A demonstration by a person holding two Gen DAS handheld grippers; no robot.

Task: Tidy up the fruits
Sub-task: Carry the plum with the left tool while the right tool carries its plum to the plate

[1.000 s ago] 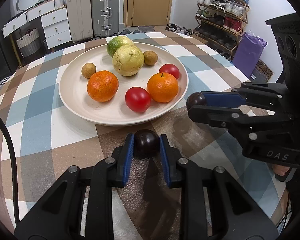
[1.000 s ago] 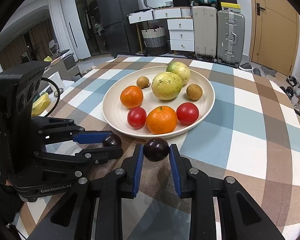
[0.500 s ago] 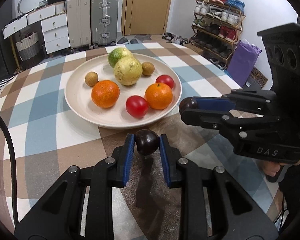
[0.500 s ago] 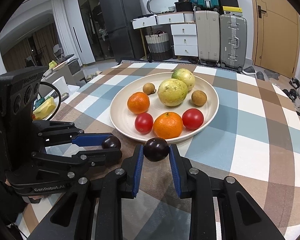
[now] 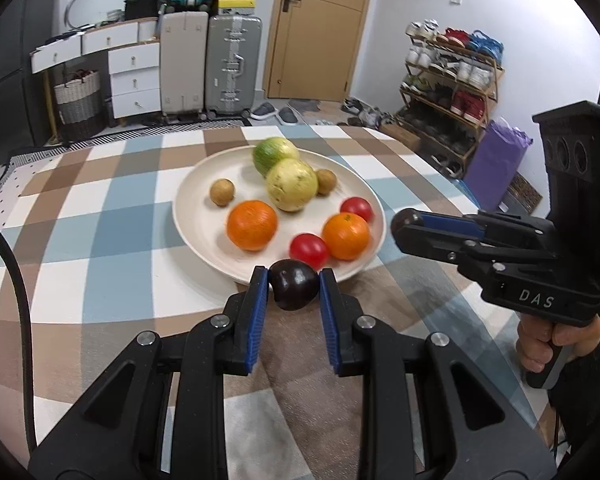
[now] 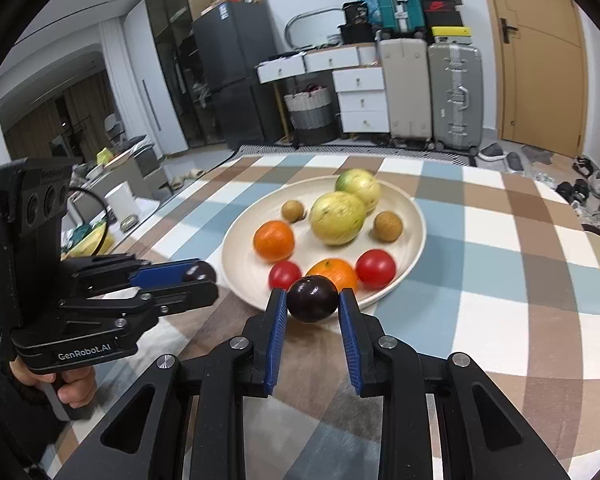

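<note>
With a dark plum pinched in each tool and both hanging just short of the plate's near rim, carry-over and release come next, as judged from the scene:
Left tool (image 5: 294, 292): closed on the left plum (image 5: 294, 290), blue pads pressing its two sides, fruit held clear of the surface
Right tool (image 6: 312, 306): likewise closed on the right plum (image 6: 312, 298), gripped near the fingertips
Plate (image 5: 198, 184): cream, shallow, on the checked surface (image 5: 100, 240); already carrying two oranges, two red tomatoes, two pale green fruits, two small brown ones
Free room on the plate: widest left of the left-hand orange (image 5: 252, 225), toward the plate's left rim; less beside the near tomato (image 5: 309, 248)
Approach: lift over the plate's near rim, not into it
Set-down: lower until nearly resting on the plate, then open gently
Order: one plum at a time, tools kept apart above the plate
Risk: round fruit likely to roll toward the plate's middle and nudge the tomatoes
</note>
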